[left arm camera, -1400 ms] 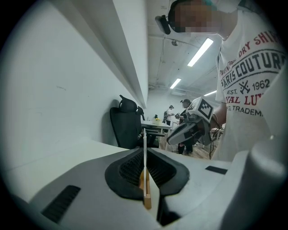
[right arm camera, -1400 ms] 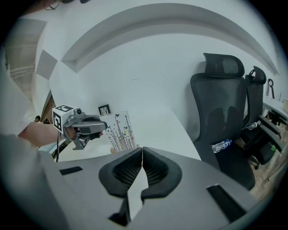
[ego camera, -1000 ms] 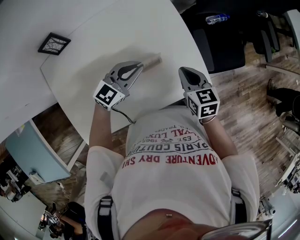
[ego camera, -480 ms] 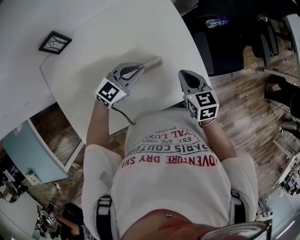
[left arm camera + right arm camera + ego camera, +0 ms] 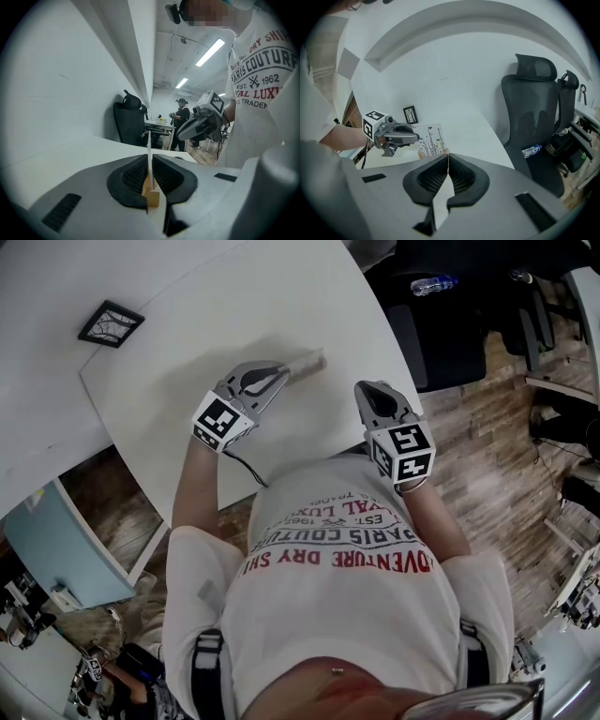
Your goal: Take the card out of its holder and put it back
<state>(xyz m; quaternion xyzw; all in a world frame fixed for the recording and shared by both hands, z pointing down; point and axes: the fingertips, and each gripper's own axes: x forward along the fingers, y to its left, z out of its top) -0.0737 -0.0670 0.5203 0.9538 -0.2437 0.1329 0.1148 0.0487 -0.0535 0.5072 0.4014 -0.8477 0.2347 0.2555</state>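
A clear card (image 5: 432,140) printed with thin flower stems stands in a small wooden holder (image 5: 446,151) on the white table (image 5: 234,296). My left gripper (image 5: 281,374) comes in from the card's left side and is shut on it. In the left gripper view the card (image 5: 149,154) runs edge-on between the closed pads, with the wooden holder (image 5: 151,196) at its near end. From above, only the holder (image 5: 307,363) shows as a beige strip. My right gripper (image 5: 364,390) hangs near the table's front edge, right of the card, shut with nothing in it (image 5: 448,161).
A small black-framed picture (image 5: 109,324) sits at the table's far left. Black office chairs (image 5: 532,108) stand past the table's right edge, with a water bottle (image 5: 433,279) on one seat. People (image 5: 180,117) stand far behind.
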